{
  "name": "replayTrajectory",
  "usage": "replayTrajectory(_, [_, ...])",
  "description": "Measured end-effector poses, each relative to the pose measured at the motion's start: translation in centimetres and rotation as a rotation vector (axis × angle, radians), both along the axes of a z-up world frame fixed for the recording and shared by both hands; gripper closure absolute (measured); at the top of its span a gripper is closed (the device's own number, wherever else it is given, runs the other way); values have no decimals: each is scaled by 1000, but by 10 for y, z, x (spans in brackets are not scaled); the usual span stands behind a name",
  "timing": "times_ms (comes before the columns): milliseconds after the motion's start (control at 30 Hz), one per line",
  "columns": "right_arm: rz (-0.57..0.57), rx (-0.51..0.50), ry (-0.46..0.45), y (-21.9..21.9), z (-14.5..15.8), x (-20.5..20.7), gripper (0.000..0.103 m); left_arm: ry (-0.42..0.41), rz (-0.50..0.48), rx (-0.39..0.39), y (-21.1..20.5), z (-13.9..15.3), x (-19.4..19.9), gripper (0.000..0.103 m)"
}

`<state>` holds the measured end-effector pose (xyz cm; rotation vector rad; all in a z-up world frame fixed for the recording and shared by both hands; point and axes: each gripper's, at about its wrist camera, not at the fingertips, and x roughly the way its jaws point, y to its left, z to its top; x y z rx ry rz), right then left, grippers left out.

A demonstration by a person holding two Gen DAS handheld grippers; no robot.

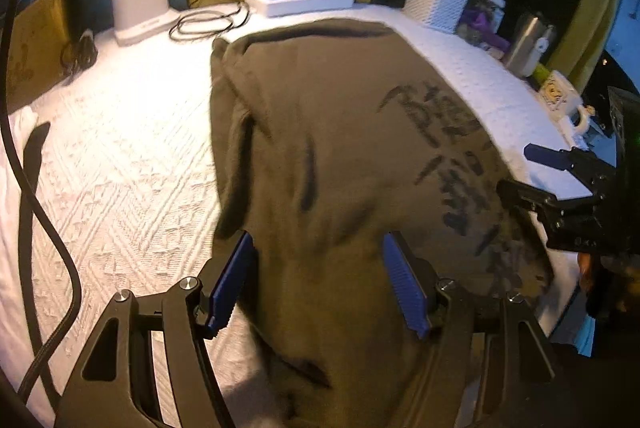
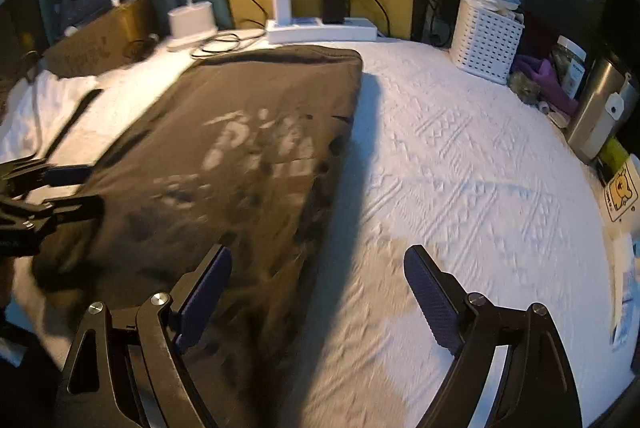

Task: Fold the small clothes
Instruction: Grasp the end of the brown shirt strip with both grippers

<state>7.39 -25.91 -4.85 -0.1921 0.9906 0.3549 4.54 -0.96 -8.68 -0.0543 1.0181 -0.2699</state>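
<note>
A dark olive shirt with printed characters lies folded lengthwise on the white textured cloth. My left gripper hovers open over its near end, with fabric showing between and below the blue pads; they do not press on it. My right gripper shows at the shirt's right edge, open. In the right wrist view the shirt fills the left half. My right gripper stands wide open there, its left finger over the shirt's right edge and its right finger over bare cloth. My left gripper enters from the left.
Along the back stand a lamp base, a power strip with chargers and a coiled cable. A white basket, a steel flask and a mug line the right side. A thick black cable hangs at the left.
</note>
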Motion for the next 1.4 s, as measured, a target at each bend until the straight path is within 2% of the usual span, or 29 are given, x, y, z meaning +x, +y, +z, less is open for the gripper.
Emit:
replayTrajectory(133, [-12, -54, 14, 0, -17, 17, 14, 5, -14, 9, 8, -4, 3, 35])
replayTrajectory(233, [4, -39, 29, -7, -18, 23, 14, 15, -13, 11, 15, 1, 3, 35])
replayTrajectory(333, [10, -34, 59, -9, -17, 29, 14, -9, 2, -14, 25, 15, 8, 35])
replayTrajectory(500, [-1, -46, 35, -7, -3, 42, 14, -50, 41, -10, 37, 26, 40, 35])
replayTrajectory(867, [-39, -24, -32, -5, 16, 96, 14, -85, 30, 1, 35, 28, 108, 35])
replayTrajectory(1167, [-21, 24, -63, 6, 17, 148, 14, -81, 47, 10, 35, 13, 154, 35])
replayTrajectory(1400, [-18, 70, -30, 10, 5, 178, 14, -43, 57, -8, 38, -3, 169, 35])
